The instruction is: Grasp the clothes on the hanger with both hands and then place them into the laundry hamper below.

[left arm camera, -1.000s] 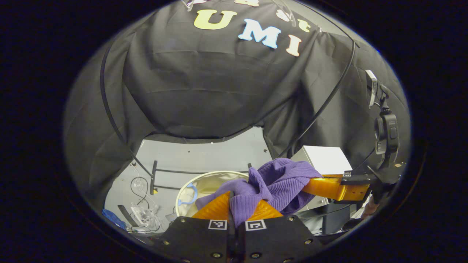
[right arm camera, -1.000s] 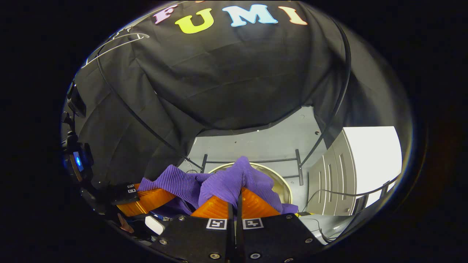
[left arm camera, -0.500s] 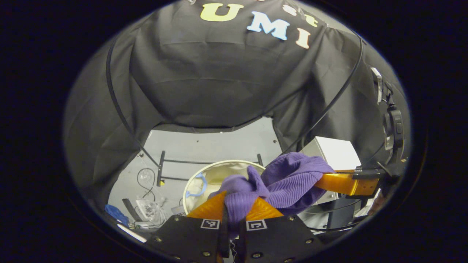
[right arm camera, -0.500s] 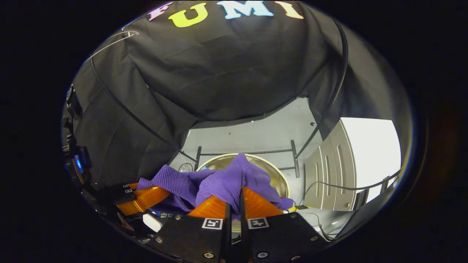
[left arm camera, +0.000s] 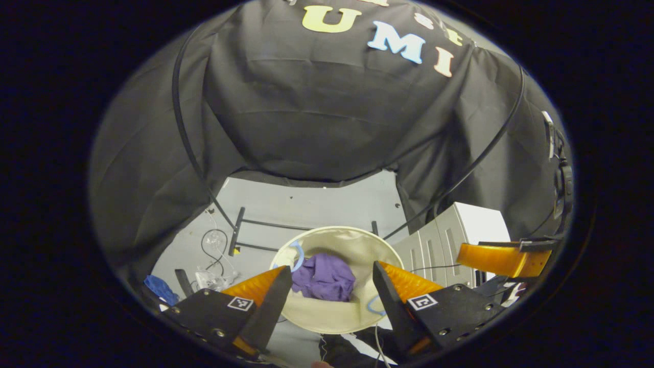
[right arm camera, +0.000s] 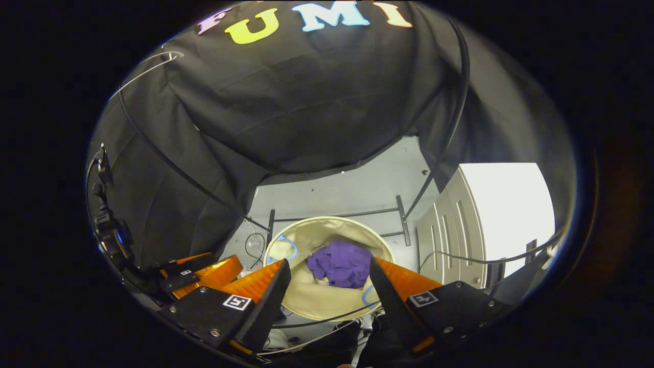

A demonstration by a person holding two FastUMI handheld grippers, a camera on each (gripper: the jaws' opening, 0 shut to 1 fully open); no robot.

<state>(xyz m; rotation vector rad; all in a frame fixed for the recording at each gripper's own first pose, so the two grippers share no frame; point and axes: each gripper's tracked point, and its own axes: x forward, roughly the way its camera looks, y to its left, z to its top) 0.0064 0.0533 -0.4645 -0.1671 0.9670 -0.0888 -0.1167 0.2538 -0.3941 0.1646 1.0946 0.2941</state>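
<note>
Left gripper view frames the left gripper point(left arm camera: 327, 286) with its fingers spread wide and nothing between them, directly above the cream laundry hamper point(left arm camera: 311, 317), in which the purple garment point(left arm camera: 324, 278) lies crumpled on the lining. Right gripper view gives the matching case: the right gripper point(right arm camera: 329, 278) is likewise spread and empty, and the garment point(right arm camera: 341, 270) is seen inside the hamper point(right arm camera: 306, 306), wholly within the rim. The release is judged to be done, so the step in hand is a clean withdrawal. Both sets of fingers are best kept apart and lifted straight up, so that no fold of knit is caught and dragged back over the rim. The blue loop handles point(left arm camera: 298, 253) inside the hamper should be avoided, since a fingertip could snag one and tip the soft wall.
</note>
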